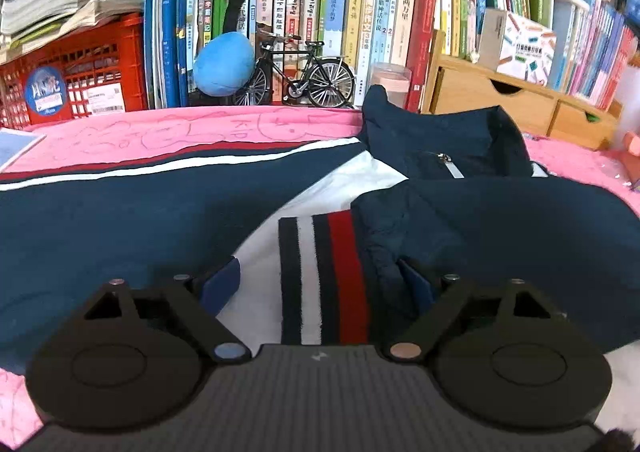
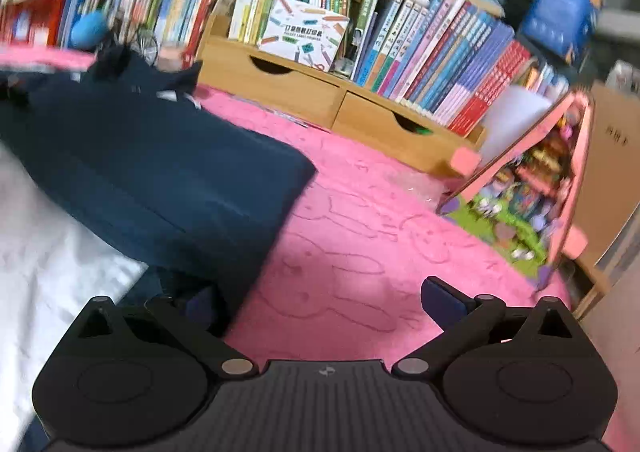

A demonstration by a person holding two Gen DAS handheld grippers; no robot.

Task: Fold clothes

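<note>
Left wrist view: the navy, white and red jacket (image 1: 460, 212) lies spread on the pink blanket (image 1: 180, 132), its zipped collar (image 1: 444, 136) toward the bookshelf. One sleeve is folded across the jacket's chest, and its striped knit cuff (image 1: 324, 276) sits on the white panel right in front of the left gripper (image 1: 320, 288). That gripper's blue-padded fingers (image 1: 220, 284) stand spread wide, one on each side of the cuff, not pressing it; the right-hand pad is partly sunk in a navy fold of the sleeve. Behind the jacket, against the books (image 1: 360, 24), stand a model bicycle (image 1: 300, 76), a blue plush ball (image 1: 224, 64) and a clear cup (image 1: 390, 82) just behind the collar. A red plastic crate (image 1: 76, 76) sits well to the jacket's left, a wooden drawer organiser (image 1: 520, 100) to its right.

In the right wrist view, which is motion-blurred, the jacket (image 2: 160, 172) fills the left half, its navy edge ending on the blanket (image 2: 360, 232). The right gripper (image 2: 320, 304) hangs over that blanket beside the jacket's edge, fingers spread apart and nothing between them; the left pad (image 2: 200, 304) is close against the navy hem, though I cannot tell whether it touches. Beyond the jacket are the drawer organiser (image 2: 320, 100) and a pink toy house (image 2: 532, 188).
</note>
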